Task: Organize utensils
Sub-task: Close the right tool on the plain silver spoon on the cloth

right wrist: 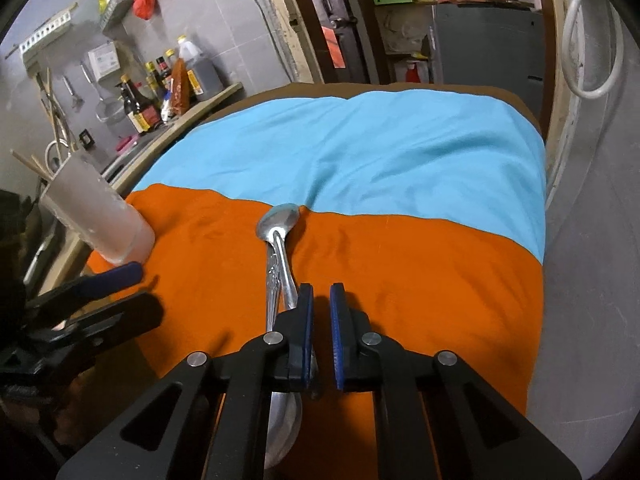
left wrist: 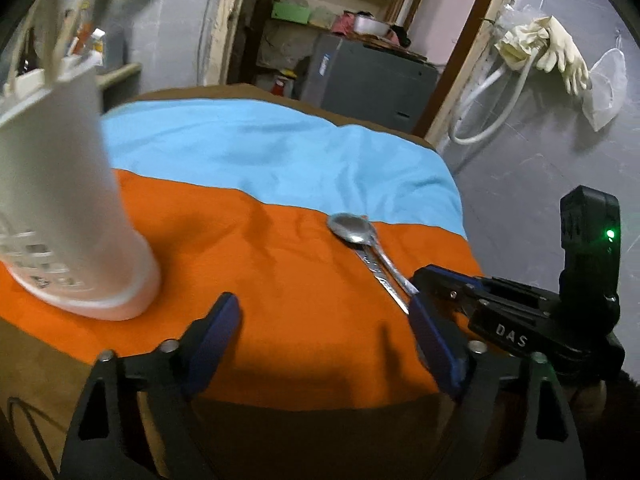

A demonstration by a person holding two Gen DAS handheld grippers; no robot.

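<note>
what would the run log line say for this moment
left gripper: open, empty | right gripper: open beside spoons | spoons: overlapping on orange cloth | cup: holds sticks

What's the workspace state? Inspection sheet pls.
Surface: table under orange cloth and blue cloth, wrinkled.
Job's things: two spoons lying overlapped on the orange cloth; white cup standing there, holding utensils.
Clutter: nothing seen on the cloths.
Grippers: left tongs open wide, empty; right tongs narrowly open over the spoon handles, nothing held.
Cables: white hose on the wall.
Surroundings: bottles on a counter, gloves hanging, shelves through a doorway.
</note>
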